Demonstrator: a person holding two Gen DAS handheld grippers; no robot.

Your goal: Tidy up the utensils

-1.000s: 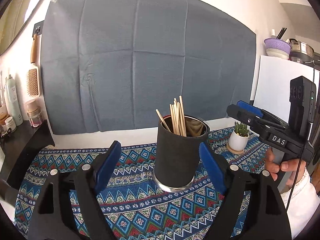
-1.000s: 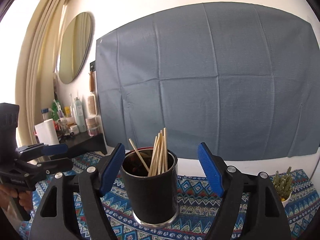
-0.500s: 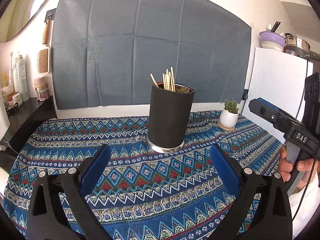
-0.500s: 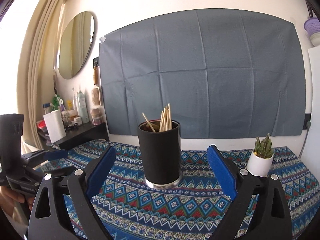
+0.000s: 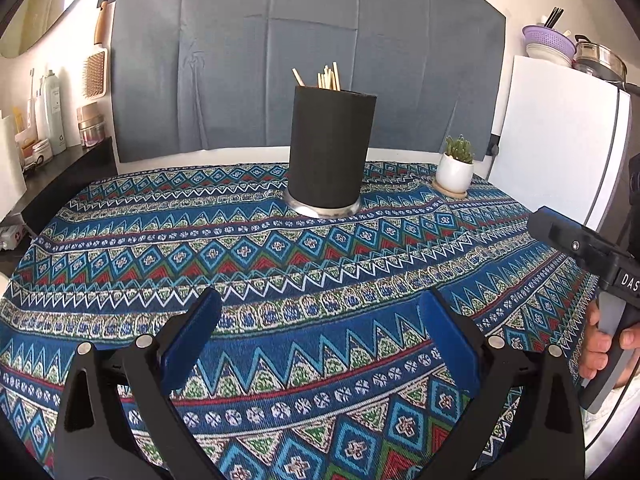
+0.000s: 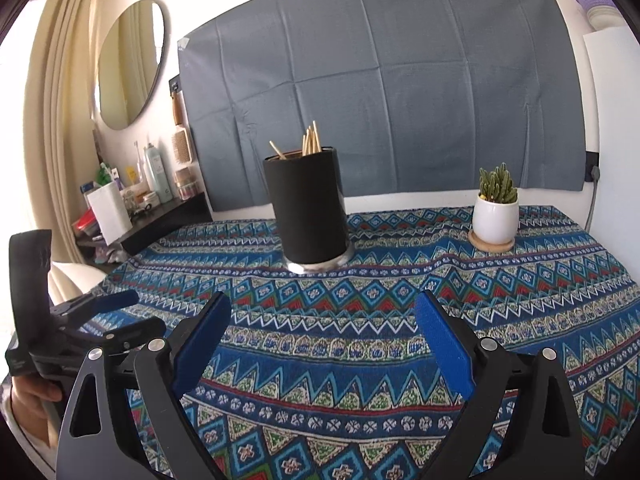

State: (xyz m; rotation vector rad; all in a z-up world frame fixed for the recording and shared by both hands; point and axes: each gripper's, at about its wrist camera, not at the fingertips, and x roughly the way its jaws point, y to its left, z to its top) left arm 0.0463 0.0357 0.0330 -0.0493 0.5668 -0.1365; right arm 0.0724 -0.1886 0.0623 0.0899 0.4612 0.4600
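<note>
Both claws have pulled back from the black chopstick holder (image 5: pixel 331 148), now well apart from it. Left claw (image 5: pixel 320 320) and right claw (image 6: pixel 322 320) hang released, empty, over the patterned tablecloth (image 5: pixel 280 264) on the desk.

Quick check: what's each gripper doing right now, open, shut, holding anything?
Left gripper: open, holding nothing, above the tablecloth.
Right gripper: open, holding nothing.

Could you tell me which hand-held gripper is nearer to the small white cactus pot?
Right. The right hand-held gripper is on the white cactus pot's side; the left hand-held gripper is further left.
</note>
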